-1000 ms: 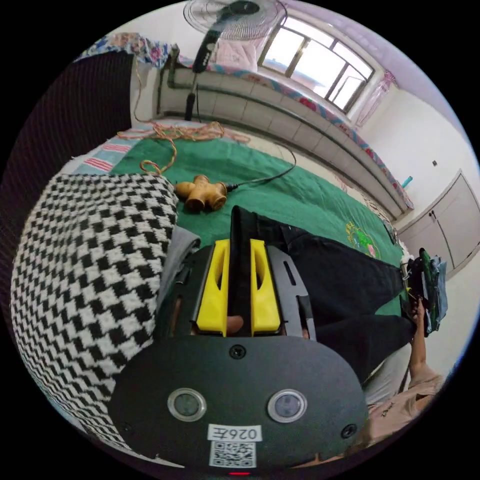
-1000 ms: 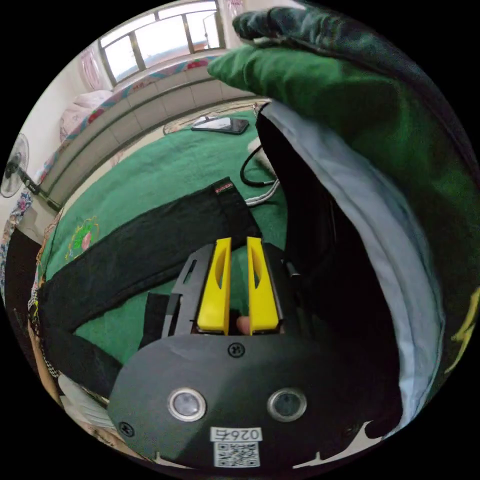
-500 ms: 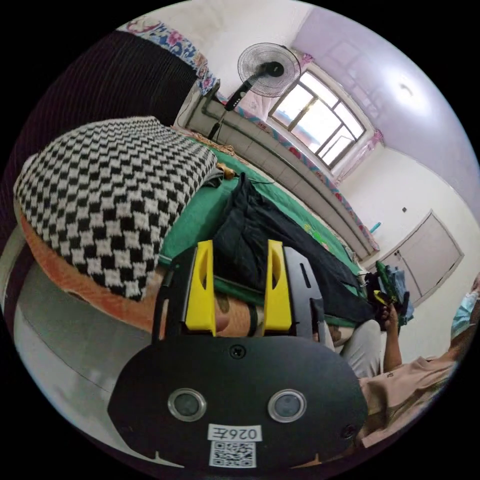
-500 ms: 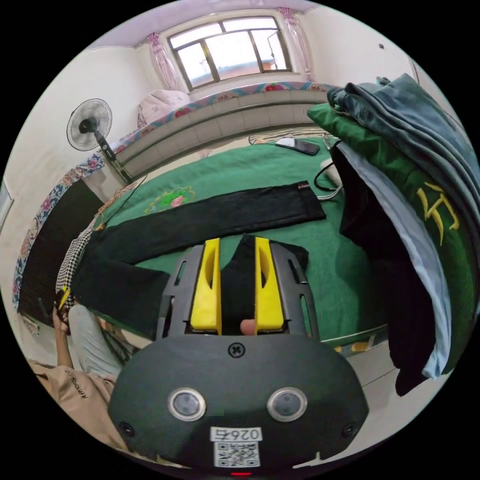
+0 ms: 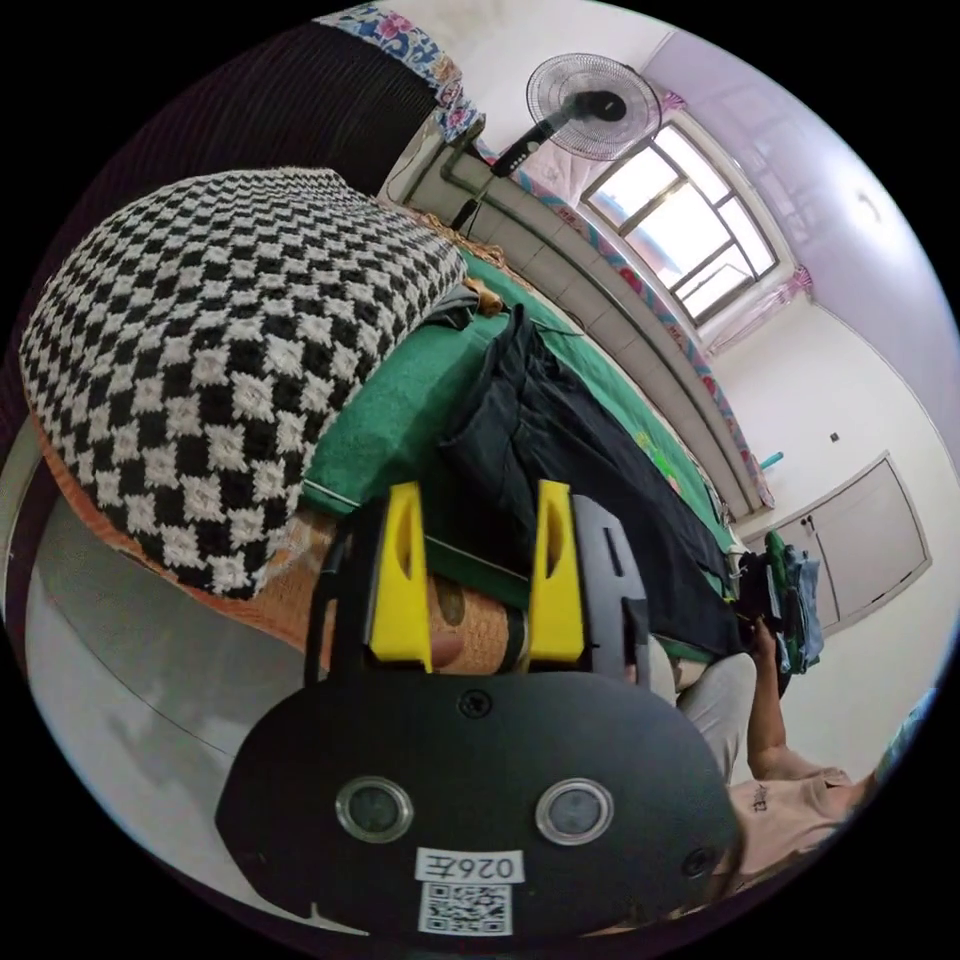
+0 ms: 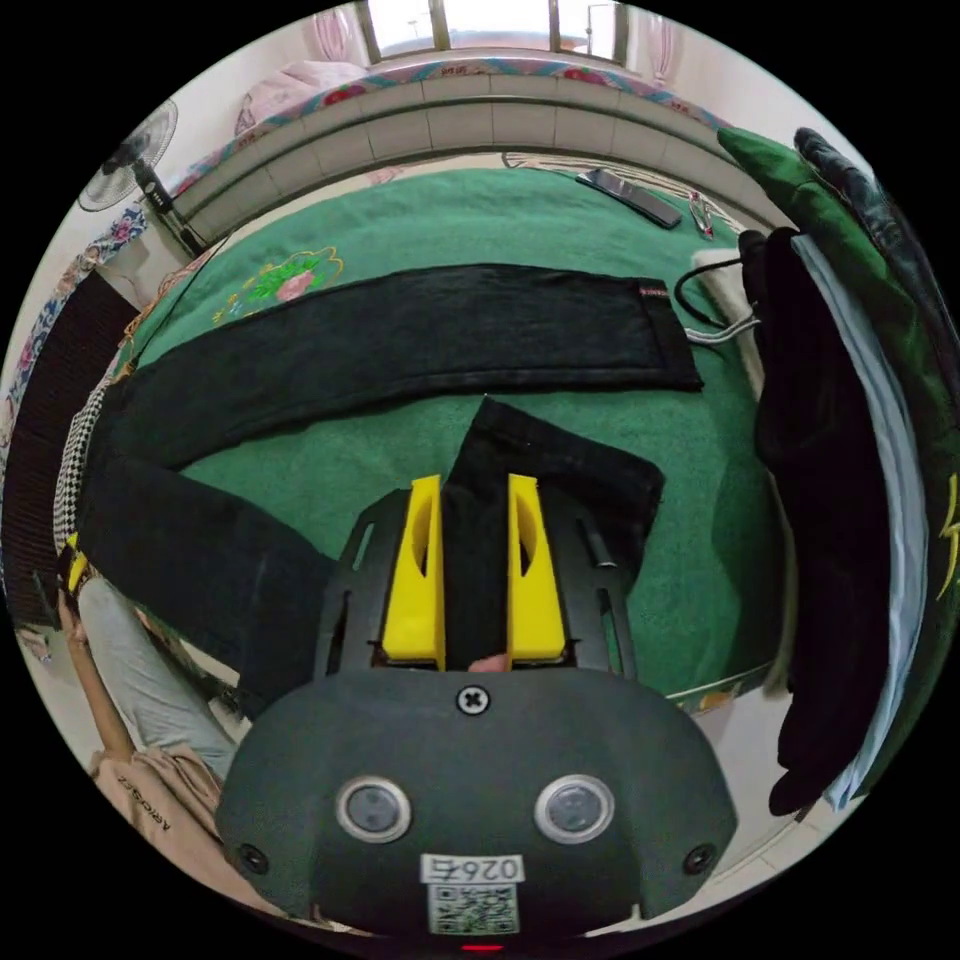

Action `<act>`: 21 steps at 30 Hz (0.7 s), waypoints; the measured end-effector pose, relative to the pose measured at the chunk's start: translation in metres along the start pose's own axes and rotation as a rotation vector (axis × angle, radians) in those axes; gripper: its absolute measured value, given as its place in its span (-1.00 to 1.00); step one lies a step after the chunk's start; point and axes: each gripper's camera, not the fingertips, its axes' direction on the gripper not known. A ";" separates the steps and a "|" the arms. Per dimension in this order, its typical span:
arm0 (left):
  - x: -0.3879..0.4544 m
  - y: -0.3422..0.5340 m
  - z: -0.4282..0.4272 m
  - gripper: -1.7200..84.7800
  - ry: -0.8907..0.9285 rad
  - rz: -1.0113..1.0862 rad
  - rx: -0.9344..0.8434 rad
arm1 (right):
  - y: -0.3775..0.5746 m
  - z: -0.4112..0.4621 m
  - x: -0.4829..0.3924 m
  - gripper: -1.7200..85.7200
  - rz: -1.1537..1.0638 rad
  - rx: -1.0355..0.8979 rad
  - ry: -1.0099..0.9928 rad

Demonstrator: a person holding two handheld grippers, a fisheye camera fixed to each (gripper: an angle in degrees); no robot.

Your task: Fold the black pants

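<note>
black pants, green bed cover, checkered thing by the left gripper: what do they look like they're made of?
Black pants: matte woven cloth, likely denim or heavy cotton; a stitched hem shows and the leg lies flat.
Green bed cover: soft napped fabric, perhaps fleece or terry; fuzzy, no sheen, with embroidery.
Checkered piece: chunky knit, probably wool or acrylic; the squares look fuzzy.

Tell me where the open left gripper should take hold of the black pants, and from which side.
Judging by the pose, grip the bunched waist end of the black pants, coming from the bed's near edge. That end lies rumpled nearest the open left gripper, while the right gripper already pinches a leg's hem.
</note>
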 end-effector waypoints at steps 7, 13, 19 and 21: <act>-0.016 -0.015 -0.004 -0.92 0.346 -0.036 0.070 | 0.106 -0.070 0.104 -0.99 0.441 0.505 -0.394; -0.017 -0.033 0.013 -0.93 0.579 -0.209 0.239 | 0.165 -0.107 0.142 -0.99 0.567 0.813 -0.535; 0.030 -0.095 0.049 -0.93 0.500 -0.185 0.213 | 0.091 -0.110 0.119 -0.99 0.472 0.765 -0.310; 0.048 -0.118 0.069 -0.92 0.452 -0.161 0.175 | 0.043 -0.091 0.111 -0.99 0.448 0.678 -0.187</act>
